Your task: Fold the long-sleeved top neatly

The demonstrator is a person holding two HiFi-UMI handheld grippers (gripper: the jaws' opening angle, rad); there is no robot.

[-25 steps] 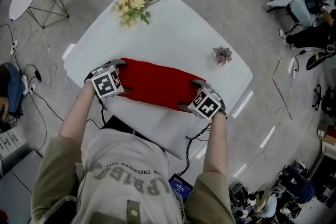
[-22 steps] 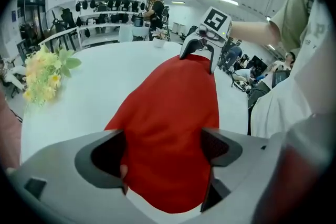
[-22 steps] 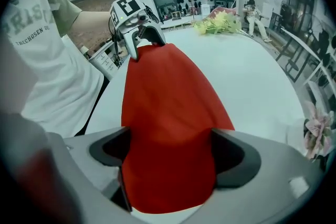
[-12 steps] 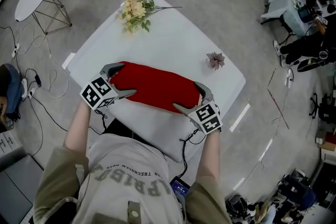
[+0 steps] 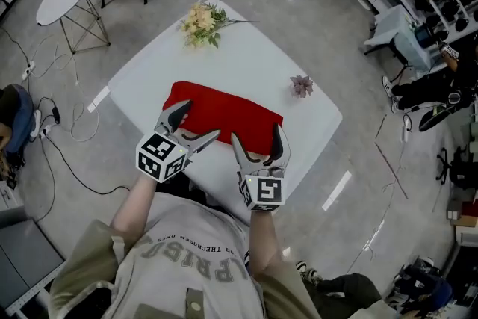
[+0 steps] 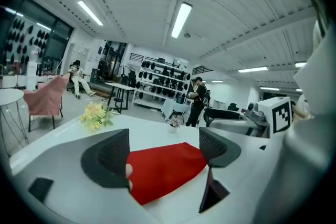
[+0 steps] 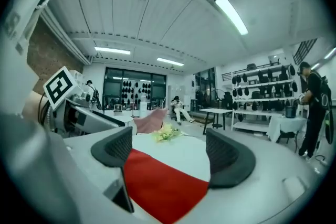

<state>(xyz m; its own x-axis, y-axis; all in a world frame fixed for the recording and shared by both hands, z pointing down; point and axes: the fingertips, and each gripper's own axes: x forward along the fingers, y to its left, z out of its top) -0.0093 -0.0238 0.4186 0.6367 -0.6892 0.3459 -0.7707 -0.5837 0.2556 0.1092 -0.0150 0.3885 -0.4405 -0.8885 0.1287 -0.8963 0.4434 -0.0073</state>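
Long-sleeved top of red fabric (image 5: 224,114) lies flat mid-way across the white square worktop (image 5: 246,56), toward my near edge, already a compact oblong. No sleeves or collar stick out and the edges look fairly even, so I judge most of the folding done. What's left is maybe one more fold in half or a final smoothing. My left tool (image 5: 198,121) is spread wide with nothing between the jaws, and hangs over the near-left corner of the top. In the left gripper view the red cloth shows past the jaws, not clamped. My right tool (image 5: 258,137) is also wide open and empty, over the near-right edge. Whether either tool's tips brush the cloth I can't say for sure; they look just above it.
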